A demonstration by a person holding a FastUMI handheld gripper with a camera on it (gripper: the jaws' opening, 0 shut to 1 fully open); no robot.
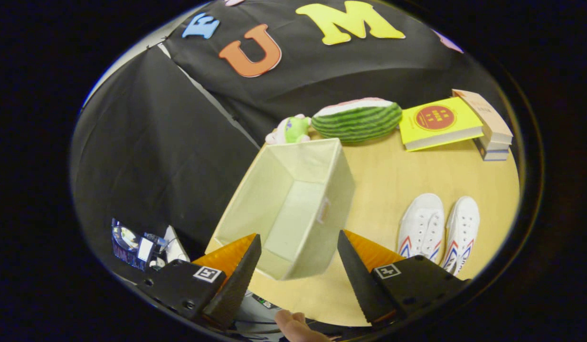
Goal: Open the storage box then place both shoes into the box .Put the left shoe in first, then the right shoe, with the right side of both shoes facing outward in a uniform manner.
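Box step looks done: fabric storage box sits open-topped and empty near the wooden table's left edge, just ahead of the fingers. Gripper spread wide, holding nothing. White sneakers paired near the right edge, well apart from the box. Next: swing right and pick the left shoe, minding its orientation.

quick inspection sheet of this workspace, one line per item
surface: wooden table, bare between box and shoes
job's things: storage box open, nothing inside, just ahead of the fingers; two white shoes side by side on the table, apart from the box
clutter: watermelon plush, small plush toy, yellow book leaning on stacked books
grippers: claw open, holding nothing
cables: nothing seen
surroundings: black cloth wall; a person's hand below the fingers
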